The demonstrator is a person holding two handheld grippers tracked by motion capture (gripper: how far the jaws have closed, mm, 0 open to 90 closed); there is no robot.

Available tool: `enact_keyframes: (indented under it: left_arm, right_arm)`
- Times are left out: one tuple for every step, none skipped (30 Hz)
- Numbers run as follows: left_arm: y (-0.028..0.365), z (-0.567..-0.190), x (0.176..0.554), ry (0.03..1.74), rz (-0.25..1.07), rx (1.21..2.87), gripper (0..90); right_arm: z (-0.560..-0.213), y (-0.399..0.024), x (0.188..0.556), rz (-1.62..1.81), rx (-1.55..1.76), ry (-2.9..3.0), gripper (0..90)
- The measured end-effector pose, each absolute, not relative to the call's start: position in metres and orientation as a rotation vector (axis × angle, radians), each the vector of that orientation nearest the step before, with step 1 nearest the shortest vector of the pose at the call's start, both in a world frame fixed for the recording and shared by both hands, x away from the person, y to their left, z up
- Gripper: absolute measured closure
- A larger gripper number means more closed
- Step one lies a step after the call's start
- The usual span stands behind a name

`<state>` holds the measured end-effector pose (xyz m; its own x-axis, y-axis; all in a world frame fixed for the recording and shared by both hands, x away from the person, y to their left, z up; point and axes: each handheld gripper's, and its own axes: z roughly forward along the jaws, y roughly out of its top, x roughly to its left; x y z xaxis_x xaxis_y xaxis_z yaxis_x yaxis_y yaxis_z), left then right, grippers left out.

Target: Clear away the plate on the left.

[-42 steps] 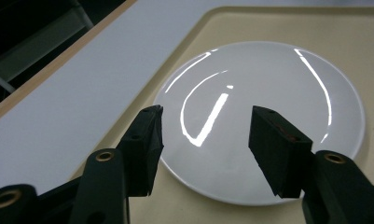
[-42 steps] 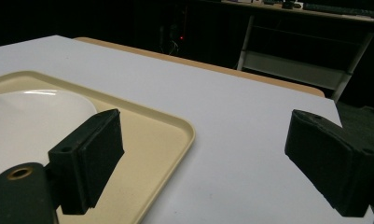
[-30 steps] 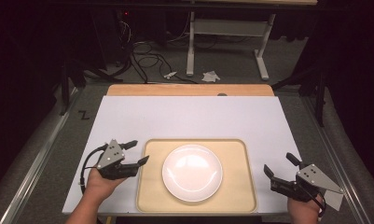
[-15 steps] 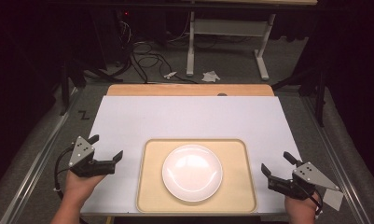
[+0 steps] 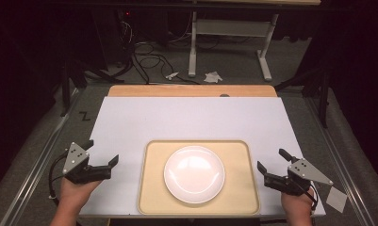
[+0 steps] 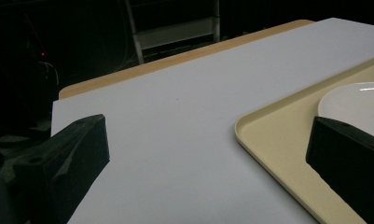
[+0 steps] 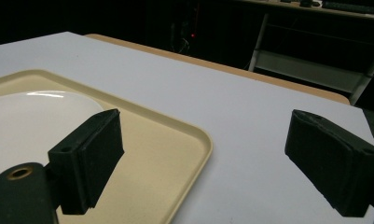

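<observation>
The white plate [image 5: 194, 173] sits centred on the beige tray [image 5: 151, 197] at lower middle — nothing gripped. Left gripper [image 5: 102, 160] and right gripper [image 5: 270, 160] flank it (fingers apart), so any handling seems unstarted.

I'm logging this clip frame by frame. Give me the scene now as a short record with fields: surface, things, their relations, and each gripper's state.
surface: white table
tray: beige tray, at the near edge, centred
plate: white plate, empty, lying in the tray's middle
left gripper: open, holding nothing, left of the tray and apart from it
right gripper: open, holding nothing, right of the tray and apart from it
contact: neither gripper touches tray or plate
</observation>
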<state>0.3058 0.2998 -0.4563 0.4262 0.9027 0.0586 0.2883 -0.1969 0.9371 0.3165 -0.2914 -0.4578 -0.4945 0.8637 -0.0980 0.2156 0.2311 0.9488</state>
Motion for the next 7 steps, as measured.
enact_keyframes:
  left_arm:
    - [0.299,-0.457,0.306,1.039,0.803,1.72,0.1]
    - [0.298,-0.456,0.306,1.035,0.807,1.726,0.1]
    - [0.296,-0.456,0.306,1.029,0.81,1.73,0.1]
    - [0.295,-0.455,0.306,1.024,0.81,1.73,0.1]
    - [0.293,-0.455,0.306,1.02,0.824,1.732,0.1]
    - [0.29,-0.453,0.306,1.018,0.852,1.737,0.1]
    - [0.286,-0.452,0.307,1.008,0.875,1.741,0.1]
  right_arm:
    - [-0.458,-0.293,0.317,1.284,0.992,1.86,11.9]
    - [-0.458,-0.294,0.316,1.284,1.005,1.855,11.9]
    - [-0.458,-0.294,0.316,1.288,1.006,1.853,11.9]
    - [-0.458,-0.295,0.316,1.287,1.01,1.85,11.9]
    - [-0.458,-0.295,0.315,1.282,1.003,1.851,12.0]
    - [-0.458,-0.295,0.315,1.281,0.996,1.853,12.0]
    - [-0.457,-0.295,0.313,1.275,0.996,1.855,12.0]
